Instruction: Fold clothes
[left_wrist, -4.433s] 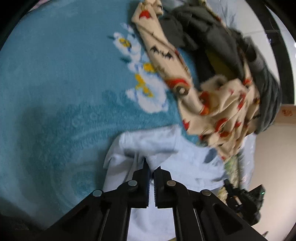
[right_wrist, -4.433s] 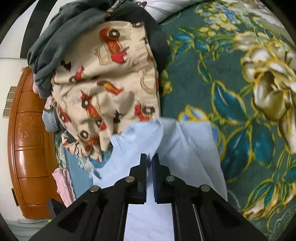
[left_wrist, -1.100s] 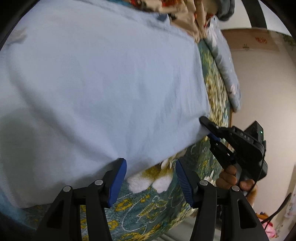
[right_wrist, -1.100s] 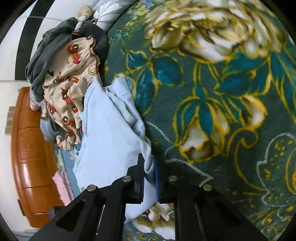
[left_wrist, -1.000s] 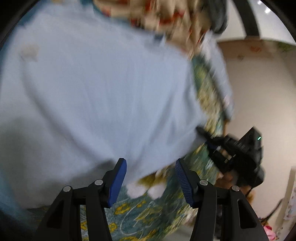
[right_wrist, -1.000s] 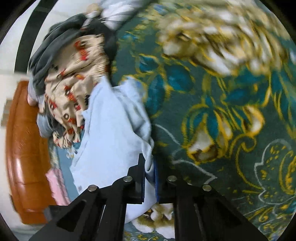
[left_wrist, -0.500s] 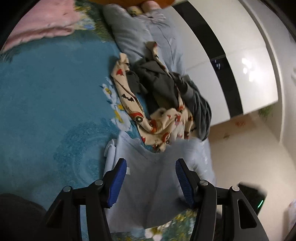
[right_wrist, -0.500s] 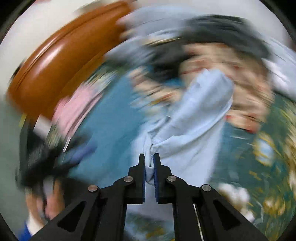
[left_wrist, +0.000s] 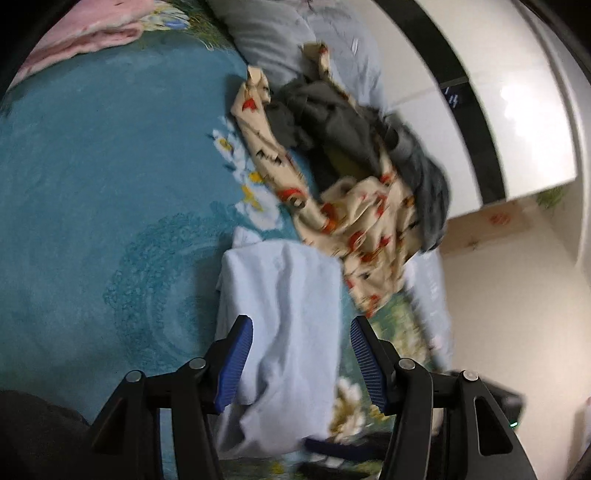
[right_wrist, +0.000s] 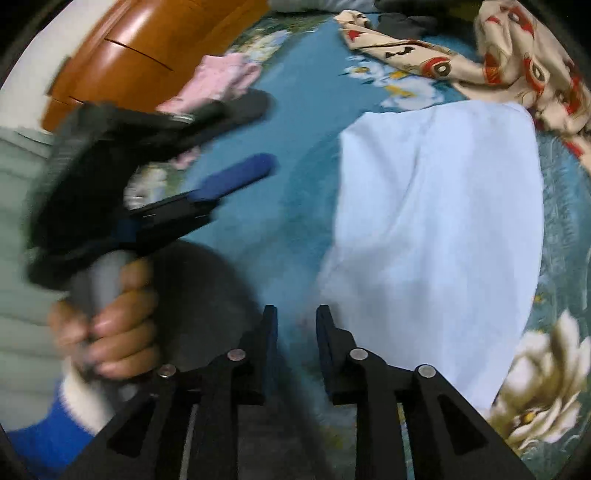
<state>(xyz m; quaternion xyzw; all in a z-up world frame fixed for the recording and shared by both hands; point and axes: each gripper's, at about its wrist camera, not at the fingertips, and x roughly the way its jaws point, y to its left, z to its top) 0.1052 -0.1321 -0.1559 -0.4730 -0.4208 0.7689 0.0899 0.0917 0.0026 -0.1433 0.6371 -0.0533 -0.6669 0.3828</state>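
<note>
Cloth first: the pale blue soft cotton garment (right_wrist: 439, 229) lies folded into a long panel on the teal floral plush blanket (left_wrist: 92, 192), running from 6 toward 12 o'clock in your left wrist view and filling the 2 to 4 o'clock area in the right. It looks light and limp, likely to sag and slide off its own fold, so take it at a corner or along the doubled edge, not mid-panel. Your left gripper (left_wrist: 301, 360) stands wide, jaws straddling the near end of the cloth without pinching it. Your right gripper (right_wrist: 293, 325) is parted narrowly and holds nothing, with the garment just beside it at 2 o'clock. Beyond, at 1 o'clock, a cream car-print fabric (left_wrist: 354, 221) touches the panel's far edge, tangled with a dark grey garment (left_wrist: 354, 125). A folded pink cloth (right_wrist: 225, 79) sits well apart by the orange wooden headboard (right_wrist: 140, 44).
</note>
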